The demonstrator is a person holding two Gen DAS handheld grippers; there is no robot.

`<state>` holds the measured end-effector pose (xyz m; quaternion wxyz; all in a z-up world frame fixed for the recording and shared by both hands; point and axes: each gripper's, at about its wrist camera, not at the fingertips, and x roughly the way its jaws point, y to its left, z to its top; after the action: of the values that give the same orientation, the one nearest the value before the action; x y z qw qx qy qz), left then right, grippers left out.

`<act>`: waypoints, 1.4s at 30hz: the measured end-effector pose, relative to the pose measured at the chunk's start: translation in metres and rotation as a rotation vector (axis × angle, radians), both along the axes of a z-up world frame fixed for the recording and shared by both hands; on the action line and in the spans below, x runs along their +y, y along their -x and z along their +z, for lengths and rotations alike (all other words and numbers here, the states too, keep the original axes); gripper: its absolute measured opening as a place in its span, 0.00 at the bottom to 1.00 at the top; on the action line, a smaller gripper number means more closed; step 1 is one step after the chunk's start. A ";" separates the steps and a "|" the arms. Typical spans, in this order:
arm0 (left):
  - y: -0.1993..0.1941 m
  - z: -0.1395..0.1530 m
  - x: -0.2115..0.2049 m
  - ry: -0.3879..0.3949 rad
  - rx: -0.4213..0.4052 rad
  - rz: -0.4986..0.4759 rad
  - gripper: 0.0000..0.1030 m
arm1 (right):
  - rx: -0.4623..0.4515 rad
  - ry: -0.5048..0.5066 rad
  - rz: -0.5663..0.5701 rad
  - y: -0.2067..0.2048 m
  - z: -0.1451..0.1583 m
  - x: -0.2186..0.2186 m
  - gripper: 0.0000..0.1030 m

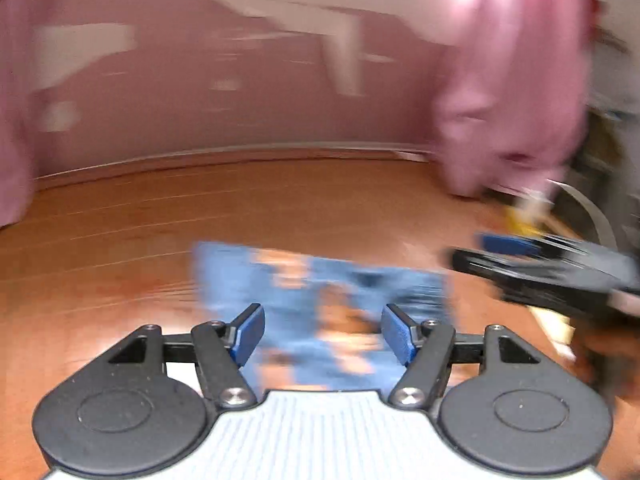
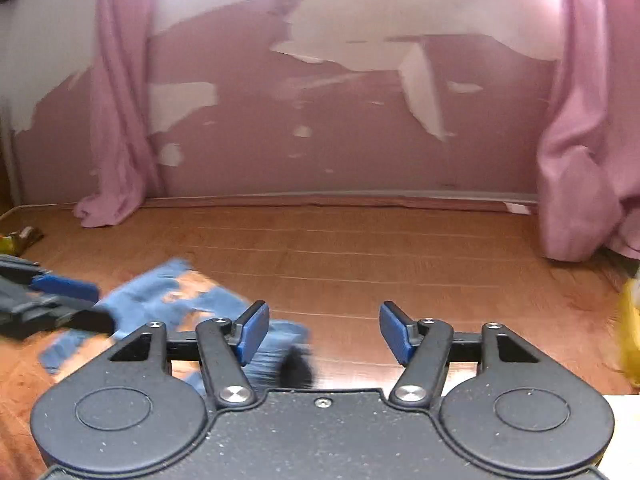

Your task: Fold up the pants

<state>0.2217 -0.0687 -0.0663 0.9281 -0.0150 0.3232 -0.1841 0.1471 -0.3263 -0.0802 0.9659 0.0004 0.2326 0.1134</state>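
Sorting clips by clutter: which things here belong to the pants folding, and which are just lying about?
Job: blue ripped pants on the wooden floor; left gripper, open; right gripper, open.

Lying about: pink curtains; yellow item at the right edge, too blurred to name.

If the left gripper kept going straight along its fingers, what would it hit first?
Most likely the blue pants on the wooden floor: they lie directly between and ahead of the open left gripper. The frame is motion-blurred, so depth is uncertain.
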 end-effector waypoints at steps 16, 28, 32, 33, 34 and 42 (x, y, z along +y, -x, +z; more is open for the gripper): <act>-0.011 -0.028 0.070 0.068 0.041 0.063 0.65 | 0.076 0.035 -0.037 0.013 -0.007 0.030 0.16; -0.025 -0.045 0.036 -0.032 0.014 -0.127 0.60 | 0.225 -0.062 0.038 0.014 -0.038 0.046 0.25; -0.030 -0.054 0.059 0.036 0.090 -0.080 0.64 | 0.222 -0.087 0.039 0.018 -0.027 0.043 0.34; -0.029 -0.050 0.063 0.044 0.096 -0.058 0.64 | 0.200 -0.087 0.054 0.023 -0.021 0.046 0.38; -0.027 -0.046 0.065 0.052 0.088 -0.043 0.64 | 0.181 -0.093 0.072 0.026 -0.015 0.049 0.42; -0.016 -0.045 0.070 -0.002 0.100 -0.003 0.69 | 0.238 -0.042 0.086 0.029 -0.038 0.059 0.41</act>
<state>0.2380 0.0013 -0.1116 0.9105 -0.0229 0.3694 -0.1843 0.1182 -0.2676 -0.1186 0.9256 0.0243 0.3429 0.1586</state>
